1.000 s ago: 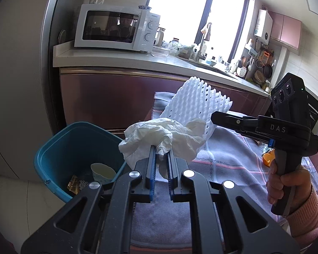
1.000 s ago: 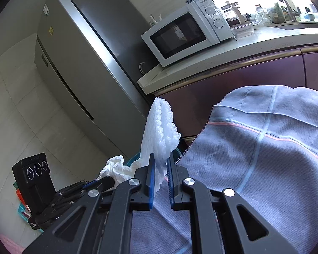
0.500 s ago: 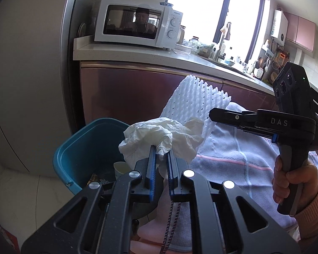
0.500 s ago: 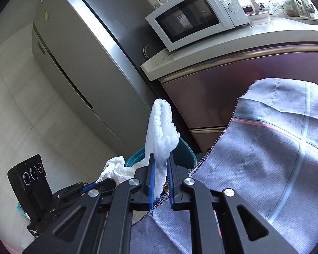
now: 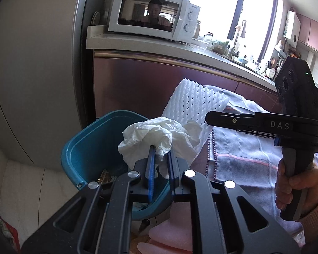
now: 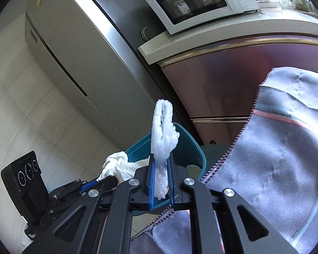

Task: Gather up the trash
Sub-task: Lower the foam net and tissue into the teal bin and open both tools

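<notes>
Left gripper [image 5: 160, 154]: jaws clamped on a crumpled white tissue [image 5: 156, 137], which bulges up and out past the fingertips. Below and to its left, a teal bin [image 5: 91, 146], open-topped, with scraps lying at the bottom; the tissue hangs over its near rim.

Right gripper [image 6: 161, 169]: jaws pinched tight on a white foam fruit net [image 6: 164, 131], which stands upright out of the fingertips. From the left wrist camera the same net [image 5: 193, 103] shows broadside, just behind the tissue, at the end of the right gripper's fingers. A hand [image 5: 294, 182] in a pink sleeve holds that gripper's grip. From the right wrist camera the bin's rim [image 6: 199, 154] sits directly beyond the net, and the left gripper with its tissue [image 6: 118, 165] lies low to the left.

Right of both grippers: a grey cloth with a pink stripe [image 6: 286, 169], draped.

Beyond: purple cabinets [image 5: 150, 80], a white microwave [image 5: 154, 17] on the counter, and a steel fridge [image 6: 91, 48] at far left.
</notes>
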Available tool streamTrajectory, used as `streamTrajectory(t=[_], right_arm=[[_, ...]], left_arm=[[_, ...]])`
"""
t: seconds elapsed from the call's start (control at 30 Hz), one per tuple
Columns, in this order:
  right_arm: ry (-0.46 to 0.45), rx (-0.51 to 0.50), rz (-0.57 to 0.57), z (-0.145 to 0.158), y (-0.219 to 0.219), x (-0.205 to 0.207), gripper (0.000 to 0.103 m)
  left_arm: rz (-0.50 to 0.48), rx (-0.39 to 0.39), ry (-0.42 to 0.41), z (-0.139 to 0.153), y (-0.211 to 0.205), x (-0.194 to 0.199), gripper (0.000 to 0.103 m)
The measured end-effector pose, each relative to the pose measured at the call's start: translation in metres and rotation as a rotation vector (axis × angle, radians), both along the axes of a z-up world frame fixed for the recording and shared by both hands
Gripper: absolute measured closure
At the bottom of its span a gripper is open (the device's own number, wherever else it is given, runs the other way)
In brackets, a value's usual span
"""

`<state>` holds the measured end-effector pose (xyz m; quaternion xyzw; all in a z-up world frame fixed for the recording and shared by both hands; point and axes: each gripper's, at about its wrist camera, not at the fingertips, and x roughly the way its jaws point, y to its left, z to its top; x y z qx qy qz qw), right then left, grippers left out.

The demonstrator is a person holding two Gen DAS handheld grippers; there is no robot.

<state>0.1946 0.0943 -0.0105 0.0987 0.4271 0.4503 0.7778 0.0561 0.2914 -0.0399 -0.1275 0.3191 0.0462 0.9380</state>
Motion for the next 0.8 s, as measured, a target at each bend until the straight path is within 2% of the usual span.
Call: streamTrajectory(t=[0.3, 0.53, 0.8], right_arm=[[0.018, -0.076, 0.051, -0.016, 0.037, 0.0, 0.093], [0.054, -0.113, 0.067, -0.029, 0.056, 0.002, 0.087], [0.072, -0.128, 0.054, -0.037, 0.061, 0.0, 0.082]], left_arm=[[0.044, -0.009, 0.054, -0.023, 0.016, 0.014, 0.091], [0.061, -0.027, 0.088, -0.039, 0.025, 0.024, 0.089], [0.075, -0.049, 0.114, -0.055, 0.028, 0.035, 0.077]])
